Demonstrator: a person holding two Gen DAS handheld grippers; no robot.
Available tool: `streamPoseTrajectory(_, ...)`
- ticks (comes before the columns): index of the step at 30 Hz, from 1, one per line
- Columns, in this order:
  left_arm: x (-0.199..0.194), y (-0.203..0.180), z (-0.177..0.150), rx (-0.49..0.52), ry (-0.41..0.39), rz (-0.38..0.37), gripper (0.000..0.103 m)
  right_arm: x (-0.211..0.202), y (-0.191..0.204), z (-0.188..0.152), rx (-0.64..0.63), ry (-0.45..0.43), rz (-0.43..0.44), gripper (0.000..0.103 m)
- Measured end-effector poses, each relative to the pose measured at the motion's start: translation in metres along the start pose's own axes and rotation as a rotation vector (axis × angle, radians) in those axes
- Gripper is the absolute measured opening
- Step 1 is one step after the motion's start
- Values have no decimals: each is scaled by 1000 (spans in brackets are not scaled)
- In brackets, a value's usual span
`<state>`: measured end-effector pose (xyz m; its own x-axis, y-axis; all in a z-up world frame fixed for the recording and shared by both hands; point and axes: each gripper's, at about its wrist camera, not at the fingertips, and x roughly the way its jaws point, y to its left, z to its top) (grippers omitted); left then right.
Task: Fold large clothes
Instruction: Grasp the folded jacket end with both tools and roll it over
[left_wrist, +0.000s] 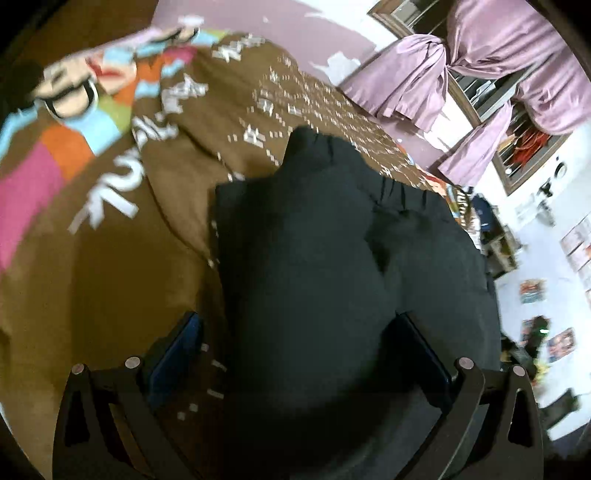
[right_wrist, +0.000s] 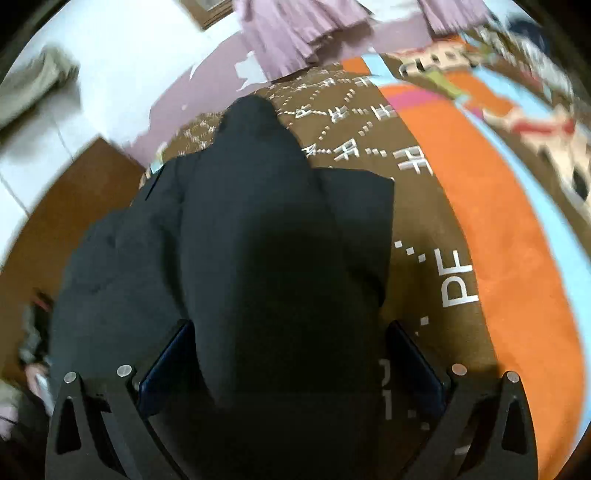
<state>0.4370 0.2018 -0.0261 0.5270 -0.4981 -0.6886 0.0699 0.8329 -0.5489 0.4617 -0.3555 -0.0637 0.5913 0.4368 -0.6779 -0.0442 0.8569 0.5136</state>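
In the left wrist view, the left gripper (left_wrist: 303, 354) stands with its jaws wide, and a rounded fold of the large black fabric garment (left_wrist: 332, 266) bulges up between them; whether the pads touch it cannot be told. Left of the jaws, the brown printed bedspread with white lettering and bright cartoon patches (left_wrist: 110, 258) lies bare. Ahead and right hang mauve curtains (left_wrist: 480, 74).

In the right wrist view, the right gripper (right_wrist: 291, 358) also has jaws spread wide, with a garment lobe lying between them. The garment's straight edge (right_wrist: 388, 236) sits just right of the jaws, with open bedspread beyond it.
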Motion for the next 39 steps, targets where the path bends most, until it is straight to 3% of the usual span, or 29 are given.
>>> streamPoseTrajectory(5, 10, 17, 0, -42, 55, -106, 102, -5, -5, -5, 7, -44, 43, 103)
streamPoseTrajectory(15, 9, 18, -1, -31, 61, -120, 102, -1, -2, -11, -20, -65, 37, 103)
streamPoseTrajectory(21, 12, 12, -7, -24, 17, -123, 102, -3, 3, -20, -57, -106, 14, 103)
streamPoseTrajectory(25, 8, 5, -16, -8, -30, -89, 102, -8, 6, -29, -86, -133, 0, 93)
streamPoseTrajectory(29, 4, -3, -28, 24, -94, -78, 100, -5, 14, -31, -125, -117, -32, 91)
streamPoseTrajectory(39, 5, 9, -42, 20, -151, -184, 98, -1, 13, -26, -107, -64, -33, 94)
